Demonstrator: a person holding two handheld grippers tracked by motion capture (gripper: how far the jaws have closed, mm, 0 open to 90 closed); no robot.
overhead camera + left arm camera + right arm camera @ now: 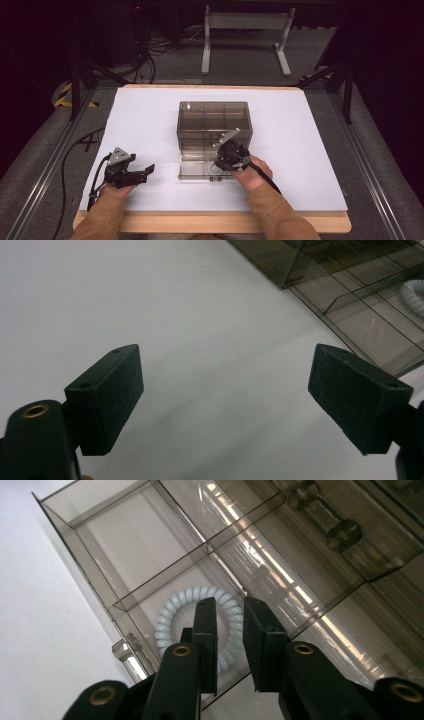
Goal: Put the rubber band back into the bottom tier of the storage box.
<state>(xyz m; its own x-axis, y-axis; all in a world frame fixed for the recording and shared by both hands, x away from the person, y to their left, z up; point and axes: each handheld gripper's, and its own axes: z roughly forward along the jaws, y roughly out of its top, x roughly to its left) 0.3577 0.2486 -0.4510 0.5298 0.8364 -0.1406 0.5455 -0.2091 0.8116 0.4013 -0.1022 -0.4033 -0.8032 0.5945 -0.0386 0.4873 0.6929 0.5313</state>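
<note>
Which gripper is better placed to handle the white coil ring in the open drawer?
Right. The right gripper hangs just above the white coil ring in the drawer; the left gripper sits apart on the table.

Tongs point(230, 630) hide near part of white coil ring point(170, 611).

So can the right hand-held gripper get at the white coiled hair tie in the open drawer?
Probably yes: the right hand-held gripper hangs just above the coiled hair tie, the drawer is open-topped, nothing between.
</note>
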